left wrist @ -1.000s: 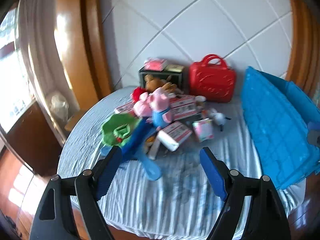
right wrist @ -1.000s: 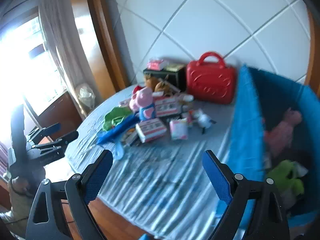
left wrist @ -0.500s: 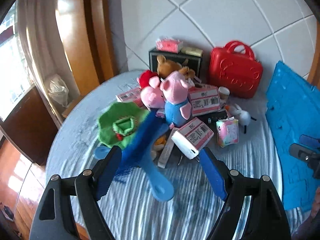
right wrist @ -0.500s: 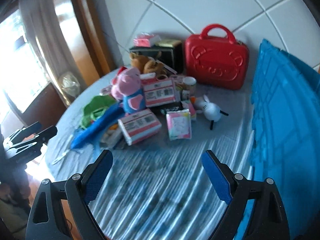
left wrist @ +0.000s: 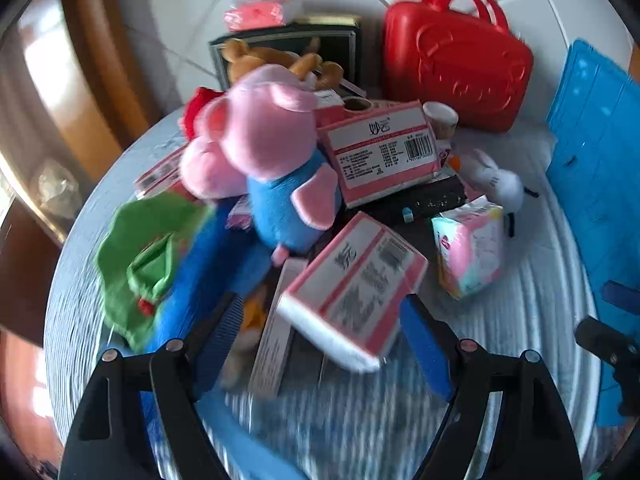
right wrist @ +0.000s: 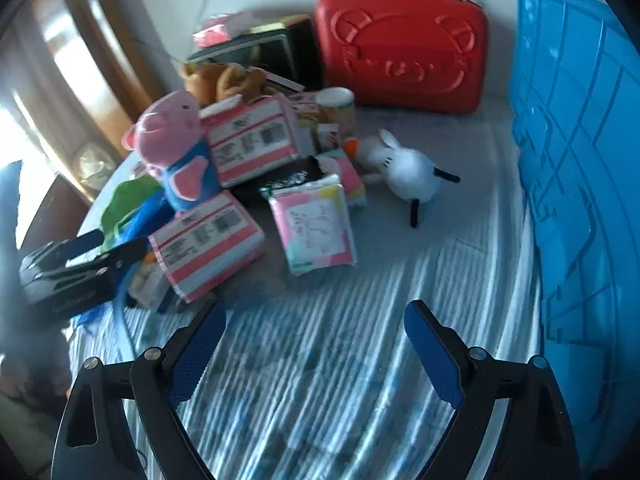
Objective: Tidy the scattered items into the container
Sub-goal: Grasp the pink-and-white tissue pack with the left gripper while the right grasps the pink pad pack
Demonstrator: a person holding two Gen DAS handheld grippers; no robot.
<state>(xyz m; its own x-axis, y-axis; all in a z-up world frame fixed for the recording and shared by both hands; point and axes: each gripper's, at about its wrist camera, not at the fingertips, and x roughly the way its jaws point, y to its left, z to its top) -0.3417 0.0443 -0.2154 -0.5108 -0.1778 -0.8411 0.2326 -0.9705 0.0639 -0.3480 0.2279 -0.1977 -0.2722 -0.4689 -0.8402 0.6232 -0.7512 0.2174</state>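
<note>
A pile of items lies on the striped tablecloth (right wrist: 320, 380): a pink pig plush (left wrist: 276, 148), pink-and-white boxes (left wrist: 356, 284), a pastel tissue pack (right wrist: 316, 224), a white plush (right wrist: 408, 168), a green cloth (left wrist: 140, 248). The blue container (right wrist: 580, 160) stands at the right. My left gripper (left wrist: 320, 336) is open, its jaws on either side of the nearest pink-and-white box. My right gripper (right wrist: 316, 344) is open and empty over the cloth, in front of the tissue pack. The left gripper also shows in the right wrist view (right wrist: 80, 268).
A red case (right wrist: 404, 44) and a black box (left wrist: 288, 52) with a brown plush stand against the tiled wall at the back. A paper cup (right wrist: 336, 108) sits among the boxes. The table edge curves at the left beside a wooden frame.
Both grippers have moved forward towards the pile. The left one now reaches the nearest box; the right one has come closer to the tissue pack. Both stay open.
</note>
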